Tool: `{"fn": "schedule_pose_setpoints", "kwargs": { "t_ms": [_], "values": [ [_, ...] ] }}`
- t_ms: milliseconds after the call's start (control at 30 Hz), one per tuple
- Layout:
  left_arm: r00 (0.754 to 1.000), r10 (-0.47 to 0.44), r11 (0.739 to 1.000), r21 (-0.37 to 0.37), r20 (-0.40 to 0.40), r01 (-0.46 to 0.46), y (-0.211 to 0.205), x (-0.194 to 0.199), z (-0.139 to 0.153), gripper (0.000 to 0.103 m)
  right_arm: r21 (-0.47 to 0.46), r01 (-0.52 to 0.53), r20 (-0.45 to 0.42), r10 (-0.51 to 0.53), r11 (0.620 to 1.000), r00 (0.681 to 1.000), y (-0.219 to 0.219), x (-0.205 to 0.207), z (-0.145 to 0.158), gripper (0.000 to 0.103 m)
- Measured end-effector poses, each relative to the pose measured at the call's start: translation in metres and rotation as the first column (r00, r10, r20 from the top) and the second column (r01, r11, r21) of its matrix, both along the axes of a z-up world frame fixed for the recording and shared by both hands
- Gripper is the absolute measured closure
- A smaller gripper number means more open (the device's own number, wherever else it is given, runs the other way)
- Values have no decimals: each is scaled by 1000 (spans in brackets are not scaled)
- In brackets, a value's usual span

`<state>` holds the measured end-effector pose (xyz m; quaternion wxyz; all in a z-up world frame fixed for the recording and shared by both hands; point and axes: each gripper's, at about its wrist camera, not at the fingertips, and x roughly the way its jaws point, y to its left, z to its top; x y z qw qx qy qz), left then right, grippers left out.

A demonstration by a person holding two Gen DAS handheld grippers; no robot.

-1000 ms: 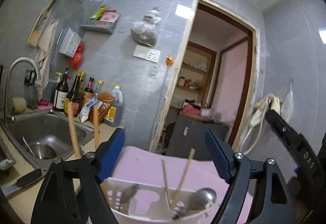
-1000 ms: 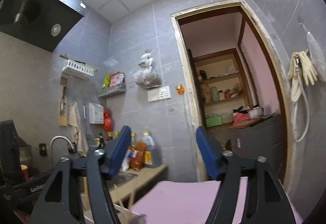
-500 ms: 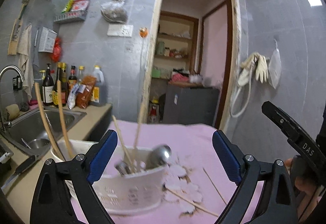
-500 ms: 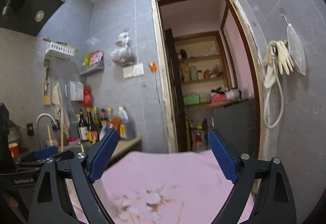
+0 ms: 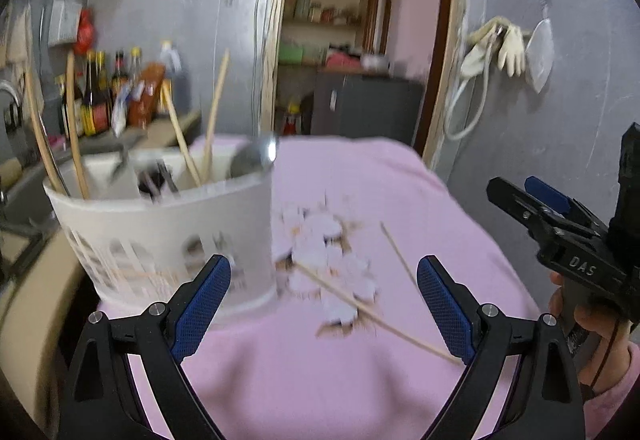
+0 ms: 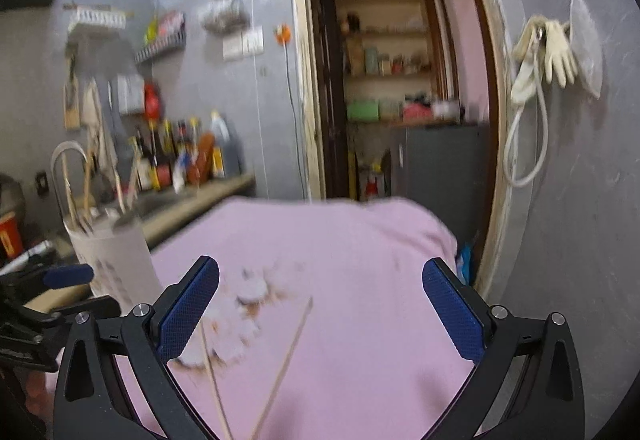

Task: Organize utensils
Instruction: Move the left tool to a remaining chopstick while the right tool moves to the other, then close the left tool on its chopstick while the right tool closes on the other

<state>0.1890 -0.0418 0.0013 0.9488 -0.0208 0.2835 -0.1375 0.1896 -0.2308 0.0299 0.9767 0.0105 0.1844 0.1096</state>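
Observation:
A white slotted utensil holder (image 5: pixel 168 236) stands at the left on the pink cloth (image 5: pixel 360 175), with several wooden chopsticks and a metal spoon (image 5: pixel 256 159) sticking out. Two loose chopsticks lie on the cloth: a long one (image 5: pixel 376 316) and a thinner one (image 5: pixel 400 260). My left gripper (image 5: pixel 322 272) hangs open above the cloth, just in front of the holder and the long chopstick, nothing between its pads. In the right wrist view my right gripper (image 6: pixel 320 276) is over the two chopsticks (image 6: pixel 284 364); its jaws are opening, empty. The holder (image 6: pixel 116 260) sits far left there.
A white flower print (image 5: pixel 324 240) marks the cloth's middle. A counter with sauce bottles (image 5: pixel 100 95) and a sink tap (image 6: pixel 66 159) lies left. An open doorway (image 6: pixel 400 99) is beyond the table. The grey wall at right carries gloves and a hose (image 6: pixel 536 51).
Both views have tilted down and dropped, bringing the pink cloth and the loose chopsticks into sight. The holder has slid to the left of the left view. Both grippers' jaws stand wider apart.

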Motion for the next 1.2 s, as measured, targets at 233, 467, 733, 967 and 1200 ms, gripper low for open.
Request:
{"fn": "schedule_pose_setpoints", "kwargs": {
  "t_ms": [233,467,733,967,1200],
  "values": [
    [986,24,1000,1,-162,-24,-2,18,-25,12,8,-10,-191,11,1000,982,-3,28,-35,2],
    [955,2,997,-74,-295,-25,2,37,-34,36,38,-61,-349,70,997,934,-3,52,-53,28],
    [923,-26,989,-147,-383,-33,1,54,-46,58,77,-138,-460,158,987,874,1,66,-69,74],
    [917,-10,984,-165,-399,-61,1,61,-43,68,69,-202,-502,210,977,839,11,64,-74,80],
    [911,30,987,-132,-411,-92,-8,69,-46,68,-23,-264,-517,214,964,829,23,50,-77,79]
  ]
}}
